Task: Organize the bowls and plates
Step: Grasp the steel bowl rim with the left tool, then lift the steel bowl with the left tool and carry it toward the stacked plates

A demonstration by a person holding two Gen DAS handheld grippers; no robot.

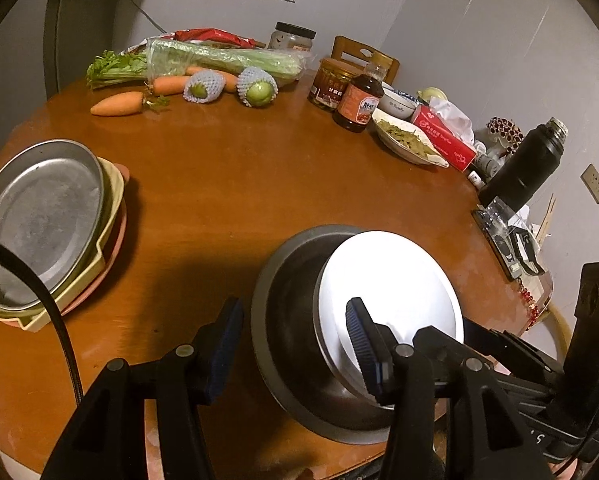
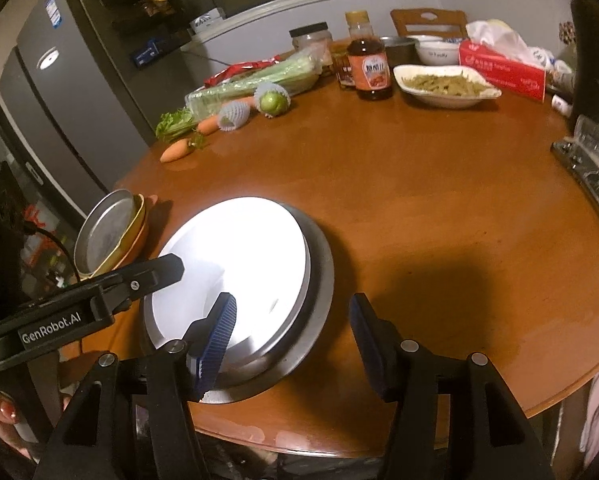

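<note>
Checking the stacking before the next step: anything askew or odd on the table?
Yes. The white plate sits tilted in the dark metal bowl, one edge propped on the rim, not nested flat. The metal tray on the left stack also leans at an angle. No spills or damage visible.

"GenRobot.AI" is printed on the left gripper

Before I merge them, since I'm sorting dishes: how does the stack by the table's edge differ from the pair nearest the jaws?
The left stack has a dull metal plate over yellowish and pink trays; the near pair is a glaring white plate in a dark metal bowl. The stack's trays look angular; the pair is round. Both rest nested on the wooden table.
</note>
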